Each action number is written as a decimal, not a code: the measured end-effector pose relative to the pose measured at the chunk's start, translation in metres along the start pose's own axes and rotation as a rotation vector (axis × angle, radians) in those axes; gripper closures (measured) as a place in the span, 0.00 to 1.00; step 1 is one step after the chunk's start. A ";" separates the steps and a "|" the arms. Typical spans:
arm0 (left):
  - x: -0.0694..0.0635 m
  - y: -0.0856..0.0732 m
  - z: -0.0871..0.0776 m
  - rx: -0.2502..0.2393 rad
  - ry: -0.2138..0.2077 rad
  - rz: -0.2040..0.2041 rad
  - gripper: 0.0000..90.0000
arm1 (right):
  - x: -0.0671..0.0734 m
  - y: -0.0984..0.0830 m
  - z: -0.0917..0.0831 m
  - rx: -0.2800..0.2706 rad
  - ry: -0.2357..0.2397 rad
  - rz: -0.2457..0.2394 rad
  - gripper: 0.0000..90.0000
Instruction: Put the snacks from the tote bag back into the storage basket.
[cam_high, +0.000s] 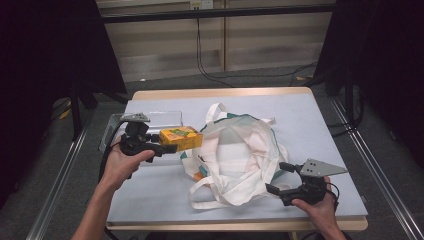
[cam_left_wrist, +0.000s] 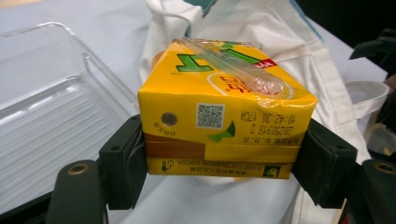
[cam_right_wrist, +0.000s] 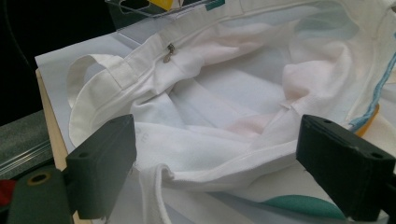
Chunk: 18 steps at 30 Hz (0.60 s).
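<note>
A: What is hard to make out?

B: The inside of the crumpled white cloth tote bag (cam_high: 240, 155) is partly folded over; something orange shows at its edge, too hidden to identify. The print on the yellow cardboard drink carton (cam_left_wrist: 224, 116) reads upside down in the left gripper view.

A: And the tongs?

B: The left tongs (cam_high: 167, 148) are clenched on the carton's sides, holding it above the pale blue counter (cam_high: 310, 120) between the clear ribbed plastic tray (cam_left_wrist: 46, 116) and the bag. The right tongs (cam_high: 277, 177) stand released at the bag's near rim, pads (cam_right_wrist: 105, 163) not pressing the cloth.
</note>
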<state>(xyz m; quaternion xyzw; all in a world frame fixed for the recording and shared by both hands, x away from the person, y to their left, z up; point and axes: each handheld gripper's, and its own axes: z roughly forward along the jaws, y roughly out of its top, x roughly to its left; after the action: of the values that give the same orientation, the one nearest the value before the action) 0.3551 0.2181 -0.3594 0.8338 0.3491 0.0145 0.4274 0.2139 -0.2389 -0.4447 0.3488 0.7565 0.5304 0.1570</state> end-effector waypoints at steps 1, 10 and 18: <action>0.000 0.000 0.000 0.000 0.000 0.000 0.30 | 0.000 0.000 0.000 0.000 0.003 -0.001 0.14; 0.017 0.005 -0.018 0.017 0.034 -0.035 0.30 | 0.002 0.000 0.001 0.004 0.006 -0.009 0.14; 0.033 0.013 -0.032 0.024 0.115 -0.112 0.31 | 0.000 0.000 0.001 0.001 0.001 -0.005 0.15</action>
<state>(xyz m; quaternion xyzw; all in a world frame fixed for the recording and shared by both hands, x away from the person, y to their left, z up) 0.3764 0.2552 -0.3388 0.8159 0.4190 0.0342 0.3970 0.2145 -0.2381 -0.4448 0.3466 0.7577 0.5299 0.1579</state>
